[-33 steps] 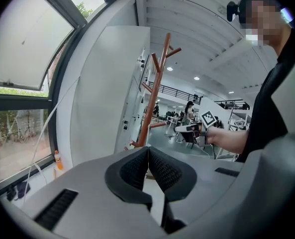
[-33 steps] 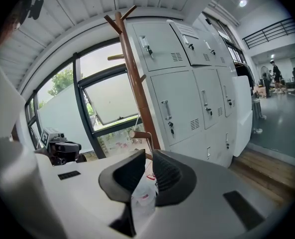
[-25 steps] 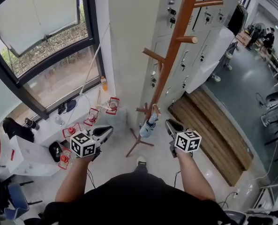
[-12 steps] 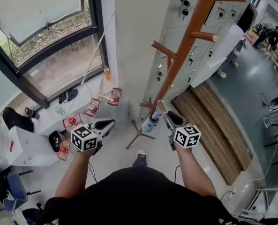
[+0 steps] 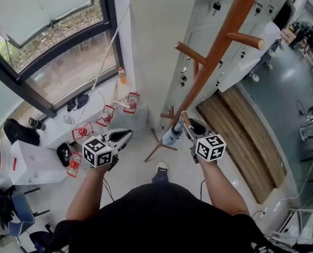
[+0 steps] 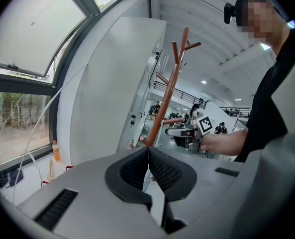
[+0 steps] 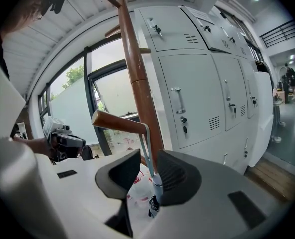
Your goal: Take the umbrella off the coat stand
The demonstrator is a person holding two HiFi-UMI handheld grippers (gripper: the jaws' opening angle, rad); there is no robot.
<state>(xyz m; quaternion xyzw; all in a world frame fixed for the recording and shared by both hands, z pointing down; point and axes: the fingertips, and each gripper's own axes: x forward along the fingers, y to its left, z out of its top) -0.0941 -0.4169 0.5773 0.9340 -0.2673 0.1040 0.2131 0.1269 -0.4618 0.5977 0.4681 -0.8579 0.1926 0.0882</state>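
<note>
A brown wooden coat stand [image 5: 219, 46] rises in front of me beside white lockers. A folded pale umbrella [image 5: 172, 136] hangs by its thin strap [image 7: 148, 148] from a low peg [image 7: 117, 122]. My right gripper [image 7: 148, 163] is open; its jaws have just been opening. The strap runs down between them and the umbrella's top [image 7: 157, 183] sits just below the pads, which do not press on it. In the head view the right gripper [image 5: 190, 128] is right next to the umbrella. My left gripper [image 6: 148, 151] is shut and empty, held to the left [image 5: 125, 137] of the stand.
White lockers [image 5: 209, 15] stand behind the stand, with a wooden platform [image 5: 240, 136] at their foot. A large window [image 5: 50, 46] fills the left, with an orange bottle [image 5: 122, 75] and red-and-white items [image 5: 106, 117] below it. My shoe [image 5: 160, 167] is near the stand's base.
The right gripper has moved in to the umbrella's strap under the peg and its jaws have spread. The left gripper has drifted slightly forward, still shut.
</note>
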